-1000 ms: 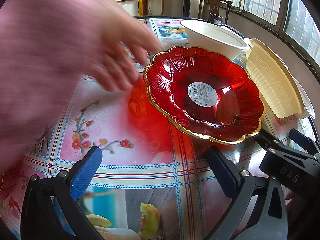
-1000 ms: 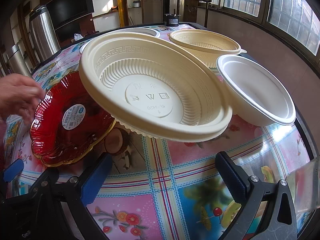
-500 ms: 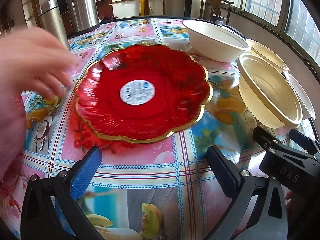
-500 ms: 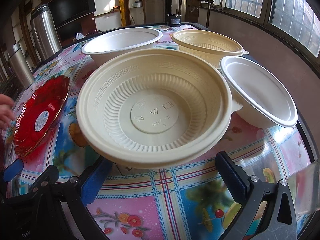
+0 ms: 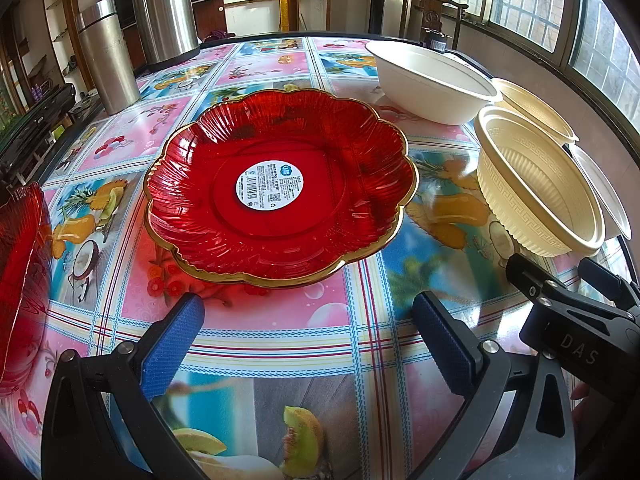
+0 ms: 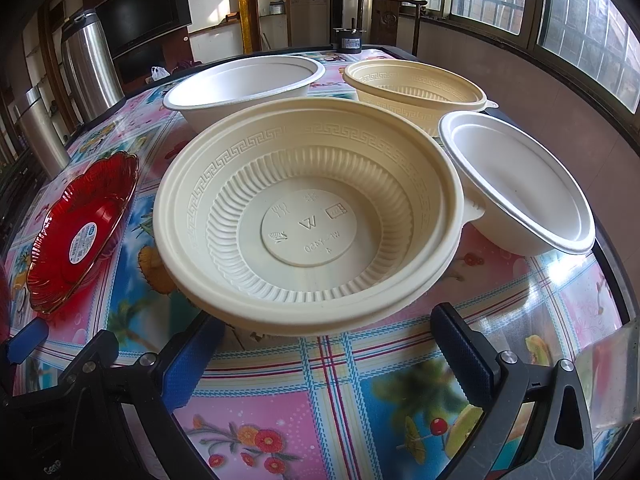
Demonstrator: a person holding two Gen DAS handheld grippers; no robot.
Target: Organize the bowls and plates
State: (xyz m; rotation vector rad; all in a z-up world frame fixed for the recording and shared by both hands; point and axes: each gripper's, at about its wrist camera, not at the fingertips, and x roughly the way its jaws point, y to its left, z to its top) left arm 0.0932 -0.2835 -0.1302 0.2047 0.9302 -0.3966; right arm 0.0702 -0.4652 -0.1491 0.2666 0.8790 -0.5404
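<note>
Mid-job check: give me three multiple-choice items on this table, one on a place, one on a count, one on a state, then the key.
1. Where does the red plate lie from the left tongs?
A. straight ahead
B. inside a bowl
C. on the chair

2. How many cream bowls with a key-pattern rim show in the right wrist view?
A. one
B. two
C. four

3. How are the right tongs?
A. shut on the plate
B. shut on a bowl
C. open, holding nothing

Key: 1 A, the plate sits flat on the tablecloth before the pads. 2 B, a near cream bowl and a far cream bowl. 3 C, both pads stand apart over bare cloth.
</note>
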